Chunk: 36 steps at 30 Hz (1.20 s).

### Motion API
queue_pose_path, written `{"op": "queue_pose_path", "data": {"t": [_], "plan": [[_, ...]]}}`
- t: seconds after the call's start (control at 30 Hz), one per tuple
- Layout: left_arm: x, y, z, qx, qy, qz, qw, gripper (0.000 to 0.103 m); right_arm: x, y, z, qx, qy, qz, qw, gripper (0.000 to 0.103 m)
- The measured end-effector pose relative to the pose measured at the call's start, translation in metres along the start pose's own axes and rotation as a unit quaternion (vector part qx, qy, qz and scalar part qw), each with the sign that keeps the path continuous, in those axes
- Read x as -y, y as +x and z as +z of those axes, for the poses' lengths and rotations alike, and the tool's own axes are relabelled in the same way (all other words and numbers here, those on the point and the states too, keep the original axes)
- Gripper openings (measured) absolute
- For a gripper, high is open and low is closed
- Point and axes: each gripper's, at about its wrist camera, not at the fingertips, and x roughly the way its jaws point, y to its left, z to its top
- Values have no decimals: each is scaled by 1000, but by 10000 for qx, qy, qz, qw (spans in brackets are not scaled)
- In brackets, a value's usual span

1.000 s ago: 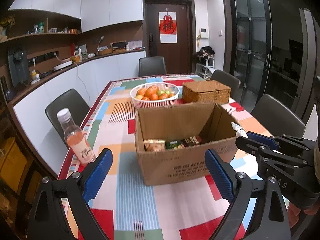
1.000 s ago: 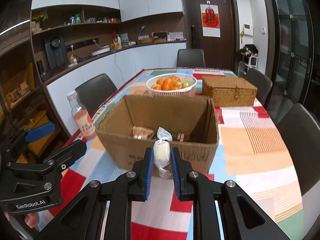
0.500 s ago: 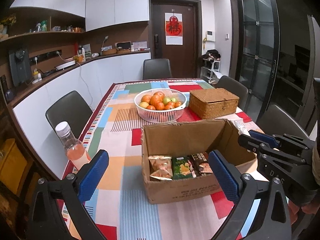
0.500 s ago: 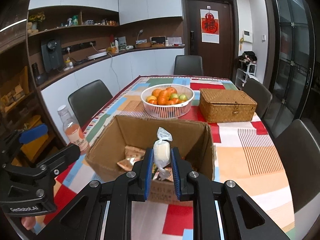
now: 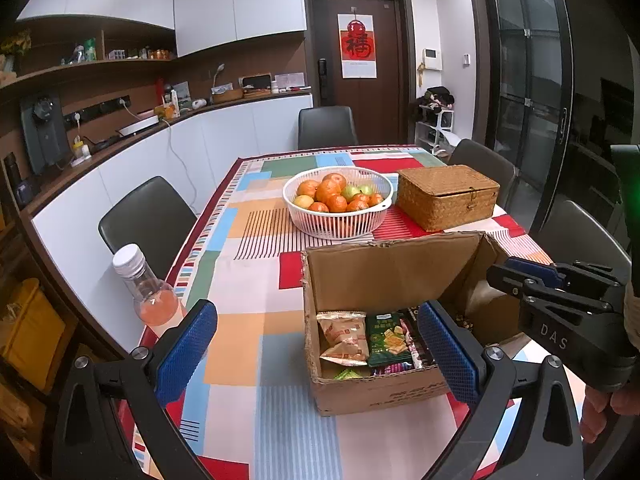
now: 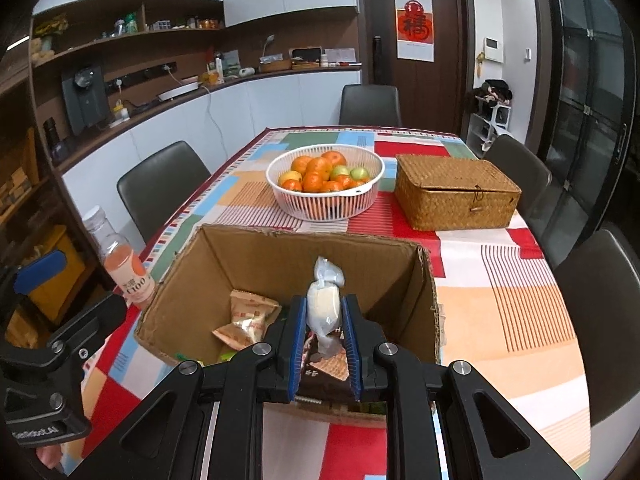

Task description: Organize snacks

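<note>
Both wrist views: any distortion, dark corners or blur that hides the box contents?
Left wrist: fisheye bends the cabinets, corners black, snack packets in the cardboard box sharp. Right wrist: same bending, dark rim; the right gripper and its wrapped snack block part of the box.

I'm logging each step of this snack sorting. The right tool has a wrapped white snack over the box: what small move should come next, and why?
Probably lower it a little, then open. The right tool is shut on the wrapped snack, already above the open cardboard box where other snack packets lie. The left tool is open and holds nothing.
</note>
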Motion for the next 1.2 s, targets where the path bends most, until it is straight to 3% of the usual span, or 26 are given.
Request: {"op": "queue_pose_path", "data": {"t": [0.13,0.4,0.6,0.83,1.2], "plan": [[-1,-4,-2,16,-23,-13,10000,102,-2,-6,-3,62,-51,-112,9999,31],[5,-34,-17,263,56,24,9996,103,-4,-41,-24,266,-56,-159,9995,34],[10,-66,-38,423,95,34,9991,103,-6,-79,-51,428,-58,-242,9988,42],[16,-107,-61,658,78,23,9978,103,-4,-118,-86,616,90,-356,9974,60],[21,-151,-95,641,99,-87,9979,103,-7,-164,-138,745,51,-527,9958,77]]}}
